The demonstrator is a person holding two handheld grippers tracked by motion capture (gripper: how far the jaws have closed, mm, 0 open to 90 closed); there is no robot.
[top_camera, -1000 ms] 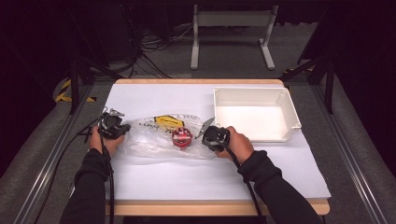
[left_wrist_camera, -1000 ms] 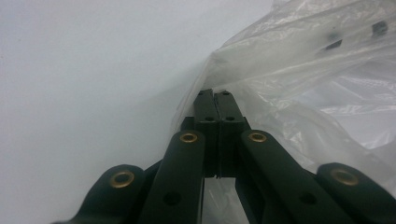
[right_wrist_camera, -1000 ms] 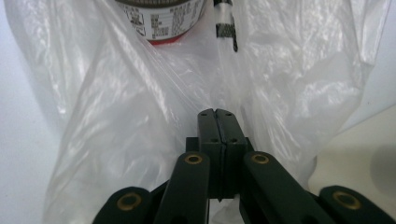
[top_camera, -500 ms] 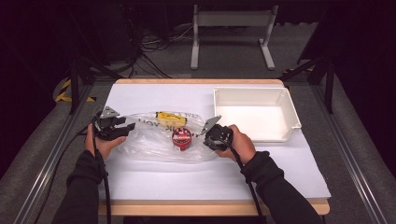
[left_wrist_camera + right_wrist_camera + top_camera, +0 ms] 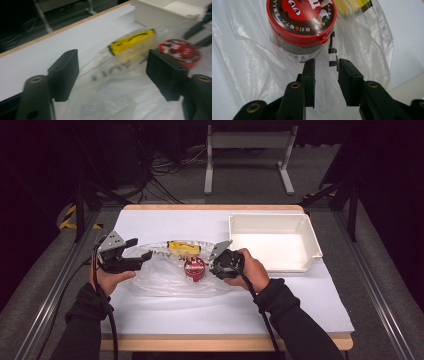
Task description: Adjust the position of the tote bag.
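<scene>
High view: the clear plastic bag (image 5: 170,275) lies on the table (image 5: 200,315), holding the red tub (image 5: 194,268) and yellow packet (image 5: 183,247). Left gripper view: the left gripper (image 5: 112,72), jaws just opened wide, hangs above the blurred bag. Right gripper view: the right gripper (image 5: 325,75), jaws opening, apparently straddles loose film.

A white tray (image 5: 307,232) sits on the table (image 5: 165,222), apparently empty.

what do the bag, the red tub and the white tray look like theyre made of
Bag: thin clear plastic film, glossy; it crinkles, and the table shows through.
Red tub: looks like rigid moulded plastic with a glossy printed lid label; its smooth rim catches the light.
White tray: probably matte moulded plastic, judging by its even thin walls and rounded corners.
</scene>
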